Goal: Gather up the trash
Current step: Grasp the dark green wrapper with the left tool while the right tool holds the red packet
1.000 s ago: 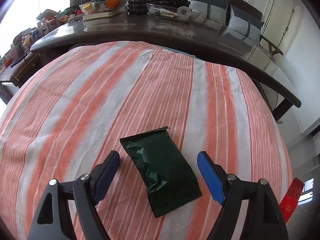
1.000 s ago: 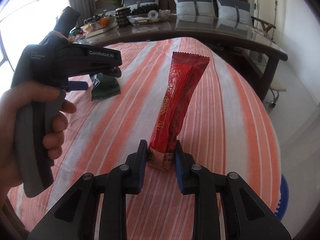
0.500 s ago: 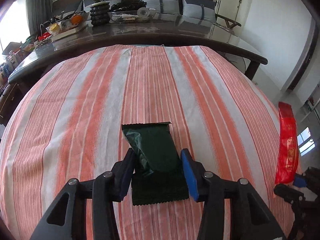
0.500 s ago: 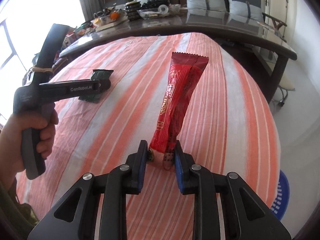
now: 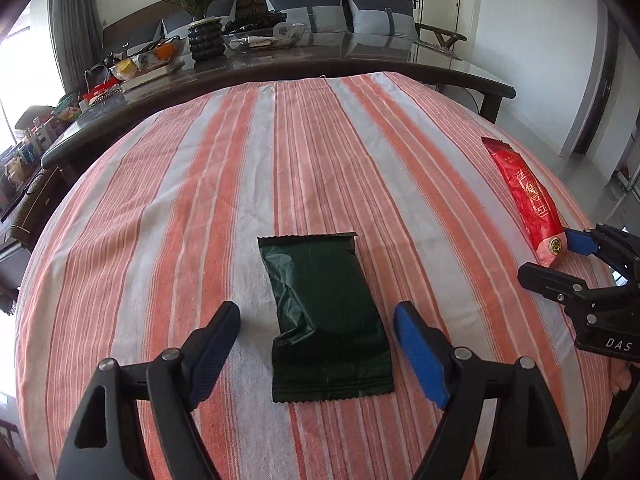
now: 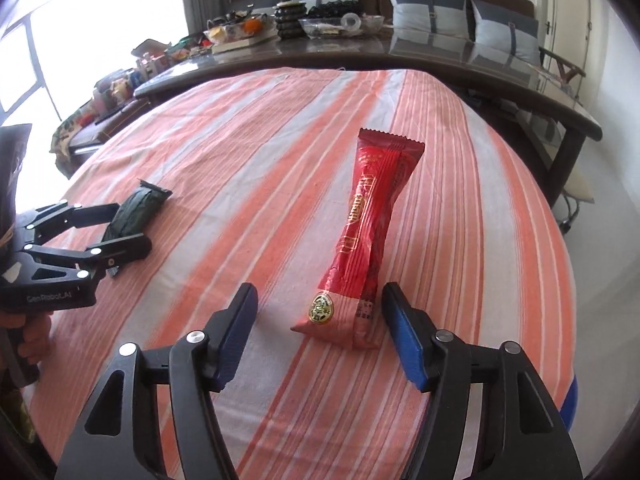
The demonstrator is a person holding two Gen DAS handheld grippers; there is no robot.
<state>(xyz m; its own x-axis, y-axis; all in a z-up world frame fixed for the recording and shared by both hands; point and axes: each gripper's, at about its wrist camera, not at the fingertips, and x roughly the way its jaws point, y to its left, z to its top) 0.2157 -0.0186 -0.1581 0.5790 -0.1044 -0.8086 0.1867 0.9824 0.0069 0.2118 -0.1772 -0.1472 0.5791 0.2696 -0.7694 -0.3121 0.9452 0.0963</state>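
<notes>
Half a second earlier both grippers were nearly shut around their wrappers; now both stood spread wide. The left gripper (image 5: 316, 352) had its jaws well apart on either side of the green wrapper (image 5: 326, 316), touching neither edge, and the wrapper lay flat on the striped cloth (image 5: 200, 184) with its near end between the fingertips. The right gripper (image 6: 320, 336) had likewise let go: the red wrapper (image 6: 366, 232), earlier pinched at its near end, lay on the cloth between the open fingers, clear of both pads. In the left view the red wrapper (image 5: 528, 200) had shifted inward, with the right gripper just behind its near end.
</notes>
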